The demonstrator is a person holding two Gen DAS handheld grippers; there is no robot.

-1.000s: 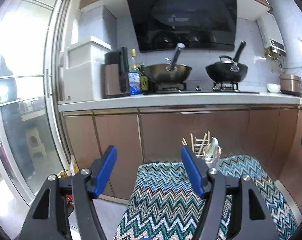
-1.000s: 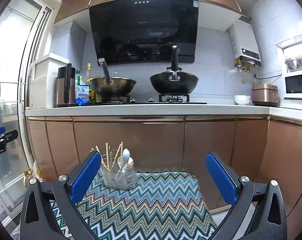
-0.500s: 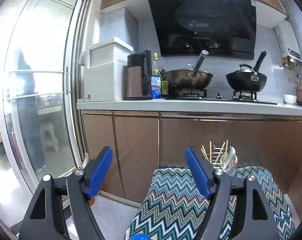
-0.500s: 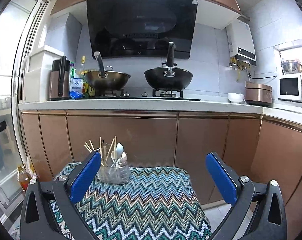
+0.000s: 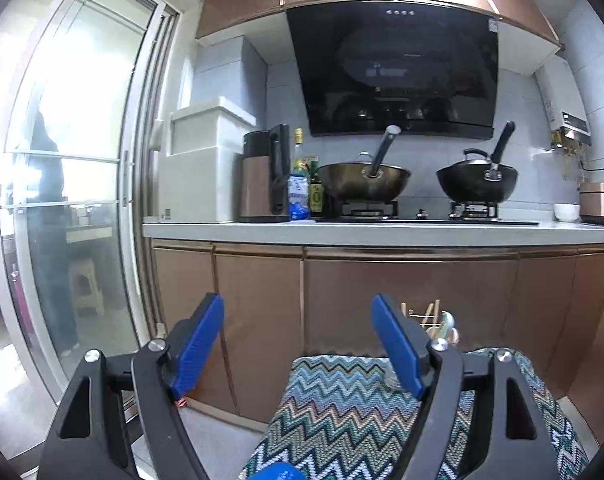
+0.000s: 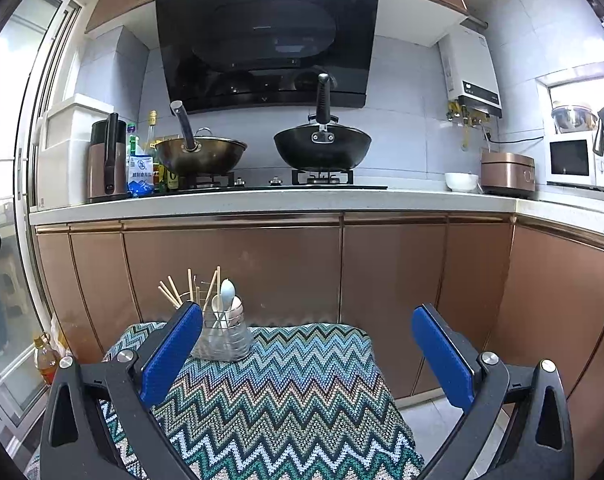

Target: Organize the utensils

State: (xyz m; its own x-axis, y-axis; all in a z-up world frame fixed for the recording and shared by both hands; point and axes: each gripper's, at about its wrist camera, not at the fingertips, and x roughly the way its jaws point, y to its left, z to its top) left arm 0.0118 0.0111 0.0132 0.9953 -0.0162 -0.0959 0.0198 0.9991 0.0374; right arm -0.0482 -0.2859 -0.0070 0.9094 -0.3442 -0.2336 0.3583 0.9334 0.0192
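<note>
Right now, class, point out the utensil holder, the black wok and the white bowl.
utensil holder [image 6: 222,340], right wrist view, its clear wall.
black wok [image 6: 322,148], right wrist view, its outer side.
white bowl [image 6: 461,181], right wrist view, its side.

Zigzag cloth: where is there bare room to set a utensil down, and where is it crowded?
The zigzag cloth lies bare in front of and to the right of the utensil holder, out to its right edge. The far left corner is crowded: the holder stands there, packed with chopsticks and spoons.

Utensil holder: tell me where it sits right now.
In the right wrist view, the utensil holder stands upright at the far left corner of the zigzag cloth, before the copper cabinet doors, beside the right gripper's left finger.
</note>
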